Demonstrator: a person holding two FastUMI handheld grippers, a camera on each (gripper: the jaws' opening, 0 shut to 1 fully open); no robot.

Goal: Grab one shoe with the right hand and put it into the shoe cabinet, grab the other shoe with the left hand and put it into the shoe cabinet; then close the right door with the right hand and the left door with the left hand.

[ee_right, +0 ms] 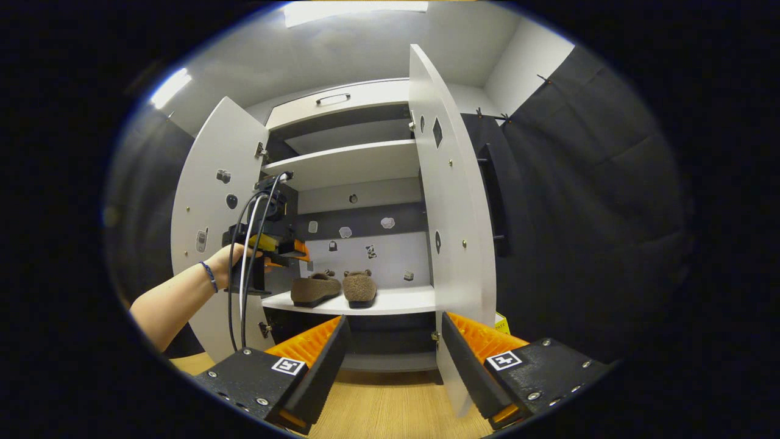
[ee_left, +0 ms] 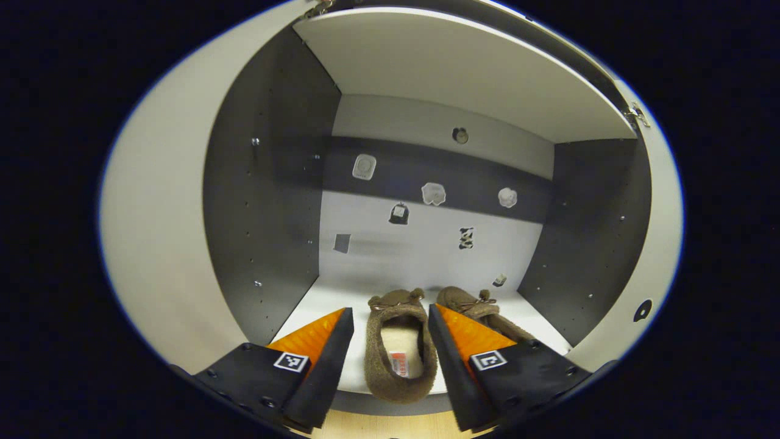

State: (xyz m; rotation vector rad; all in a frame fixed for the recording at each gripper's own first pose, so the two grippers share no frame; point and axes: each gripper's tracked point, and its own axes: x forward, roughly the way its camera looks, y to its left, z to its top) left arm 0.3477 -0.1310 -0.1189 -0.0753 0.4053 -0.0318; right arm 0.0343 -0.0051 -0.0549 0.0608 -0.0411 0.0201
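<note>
Two brown fuzzy slippers stand side by side on the white cabinet shelf (ee_left: 304,308). The nearer slipper (ee_left: 399,350) lies heel toward me, framed by the fingers of my open left gripper (ee_left: 390,311), which do not press on it. The other slipper (ee_left: 481,308) lies just right of it. In the right gripper view both slippers (ee_right: 314,288) (ee_right: 359,286) rest on the shelf (ee_right: 402,300), and a hand holds the left gripper (ee_right: 283,247) just above and left of them. My right gripper (ee_right: 395,318) stands open and empty, well back from the cabinet. The left door (ee_right: 207,201) and right door (ee_right: 451,201) are swung open.
An upper shelf (ee_right: 347,161) and a drawer with a handle (ee_right: 332,97) sit above the slippers. Small stickers dot the cabinet's back wall (ee_left: 426,244). Light wooden floor (ee_right: 384,402) lies in front of the cabinet. The open right door's edge stands close ahead of my right gripper.
</note>
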